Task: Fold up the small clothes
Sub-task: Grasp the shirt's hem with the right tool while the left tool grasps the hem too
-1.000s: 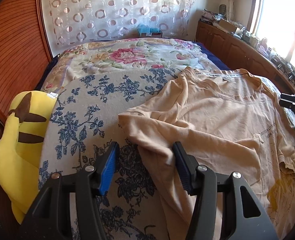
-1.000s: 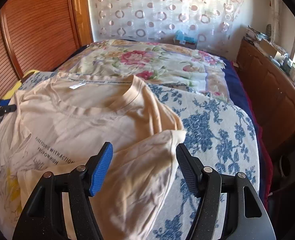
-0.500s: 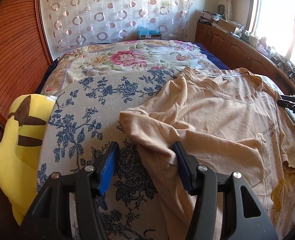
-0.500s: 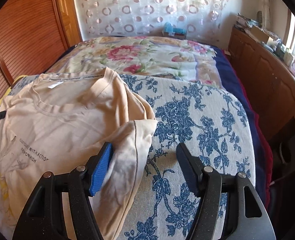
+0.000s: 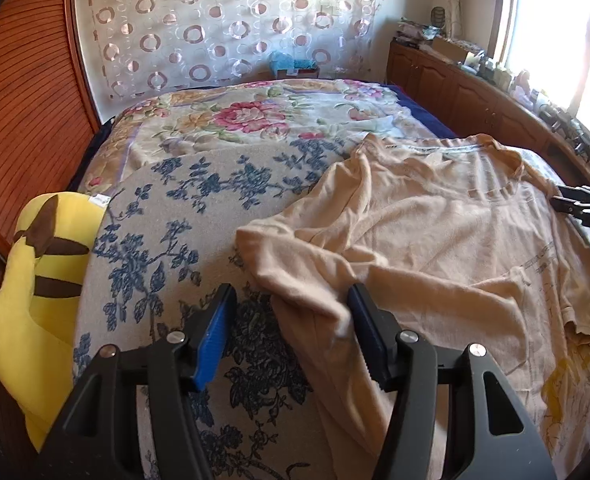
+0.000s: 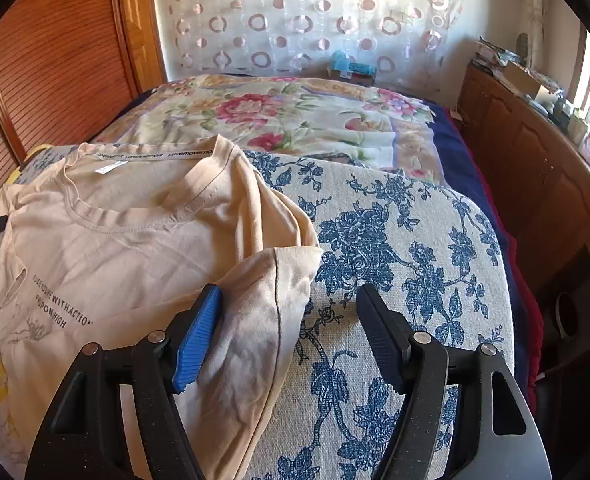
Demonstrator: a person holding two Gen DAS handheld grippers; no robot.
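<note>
A: Nearest the left wrist lens, the left gripper (image 5: 291,320) is seen with jaws apart; a fold of the beige cotton T-shirt's (image 5: 435,240) sleeve lies between them, against the black right-hand pad, not pinched. Blue-padded finger (image 5: 215,336) is clear of the cloth.

B: Right gripper (image 6: 287,320) noted too: jaws apart and just been opening further. The other sleeve of the T-shirt (image 6: 135,248) is draped against the blue pad, nothing clamped. Black finger (image 6: 379,336) is over bare cover.

A: Shirt is laid face up on the grey padded board with blue floral print (image 5: 167,220), spread across its middle and one side. Neckline is toward the far end; dark printed lettering is seen on the chest. Both sleeves are folded inward and rumpled.

B: Beside the board, at its edge in the left view, a yellow plush toy with brown stripes (image 5: 35,280) is wedged.

A: Farther back, a pink-and-cream flowered bedspread (image 6: 295,120) is spread over the bed. Behind it a sheer curtain with ring pattern (image 6: 295,20) is hung. Wooden cabinets (image 6: 535,160) are lined along the window side.
</note>
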